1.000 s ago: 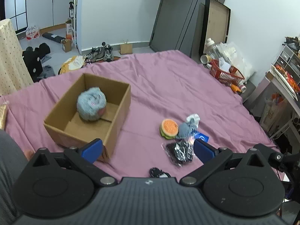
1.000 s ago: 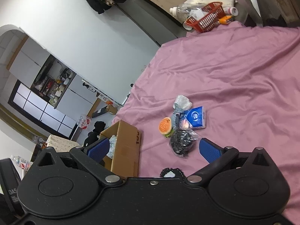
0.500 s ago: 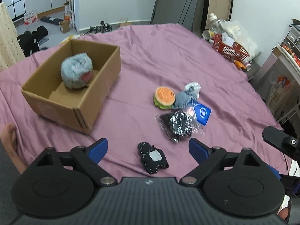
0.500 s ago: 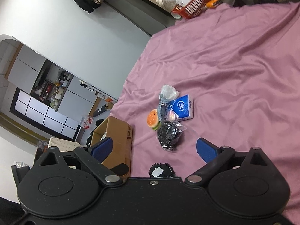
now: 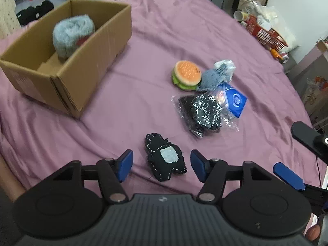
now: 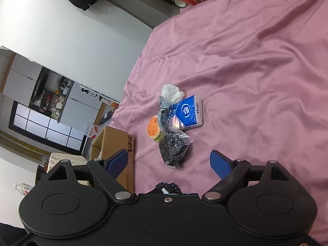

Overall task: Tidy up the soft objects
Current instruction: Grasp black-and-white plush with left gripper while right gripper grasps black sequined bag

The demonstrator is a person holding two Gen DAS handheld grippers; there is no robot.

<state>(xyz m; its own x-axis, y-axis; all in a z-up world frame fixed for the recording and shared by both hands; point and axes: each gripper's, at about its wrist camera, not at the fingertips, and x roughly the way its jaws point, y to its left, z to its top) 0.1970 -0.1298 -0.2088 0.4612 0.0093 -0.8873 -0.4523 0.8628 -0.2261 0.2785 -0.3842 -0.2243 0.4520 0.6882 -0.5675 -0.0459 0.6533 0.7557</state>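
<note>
My left gripper (image 5: 161, 167) is open, its blue pads either side of a black stitched plush (image 5: 165, 158) with a grey patch, lying on the purple bedsheet (image 5: 143, 41). A cardboard box (image 5: 92, 47) at the left holds a grey fluffy plush (image 5: 71, 34). A burger plush (image 5: 186, 75), a grey bagged plush (image 5: 217, 74), a black sparkly item in clear wrap (image 5: 202, 113) and a blue tissue pack (image 5: 234, 100) lie together to the right. My right gripper (image 6: 169, 162) is open and empty, above the wrapped item (image 6: 174, 146); the burger plush (image 6: 154, 127) and tissue pack (image 6: 188, 110) lie beyond it.
A red basket (image 5: 266, 34) with bottles stands off the bed's far right corner. The right gripper's finger (image 5: 289, 176) shows at the right edge of the left wrist view. The box corner (image 6: 114, 141) sits left of my right gripper.
My left gripper has moved forward and down to the black stitched plush, which now lies between its pads; the jaws have narrowed. My right gripper drifted slightly closer to the pile.
</note>
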